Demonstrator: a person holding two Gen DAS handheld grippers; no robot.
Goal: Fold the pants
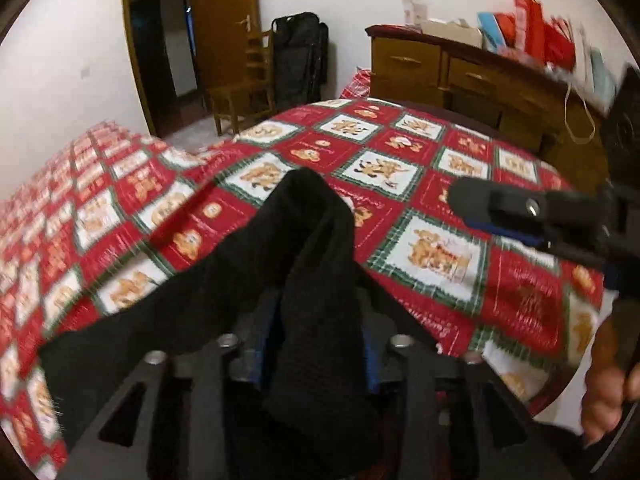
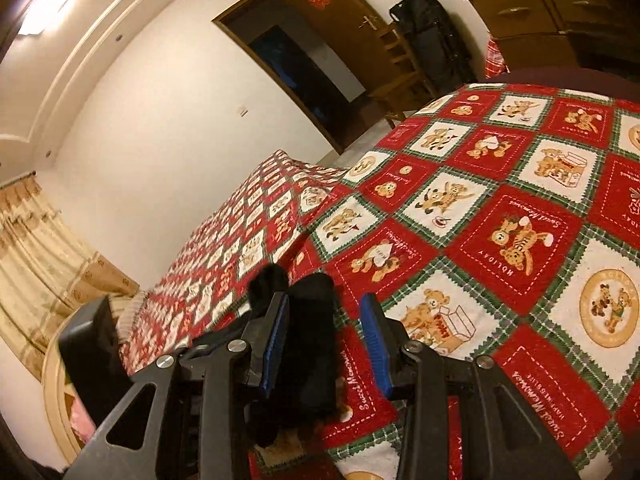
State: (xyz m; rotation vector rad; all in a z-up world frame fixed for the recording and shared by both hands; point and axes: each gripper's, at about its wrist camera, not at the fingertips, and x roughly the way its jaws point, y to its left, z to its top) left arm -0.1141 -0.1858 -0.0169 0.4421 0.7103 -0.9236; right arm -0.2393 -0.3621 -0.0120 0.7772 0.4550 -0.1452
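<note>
The black pants (image 1: 312,240) hang bunched over the bed's red teddy-bear quilt (image 1: 440,160). My left gripper (image 1: 316,344) is shut on a fold of the pants, and the cloth hides its blue pads. The other gripper's fingers (image 1: 500,204) reach in from the right of that view, clear of the cloth. In the right wrist view my right gripper (image 2: 326,340) is open, with its blue pads (image 2: 374,344) apart. A strip of the black pants (image 2: 308,344) hangs between them, nearer the left pad. The quilt (image 2: 500,220) lies below.
A wooden dresser (image 1: 440,68) with boxes and bags stands beyond the bed. A wooden chair (image 1: 240,92), a black bag (image 1: 300,52) and an open door (image 1: 224,32) are at the far wall. Curtains (image 2: 36,248) hang at the left. The left-hand tool's black body (image 2: 92,352) is close by.
</note>
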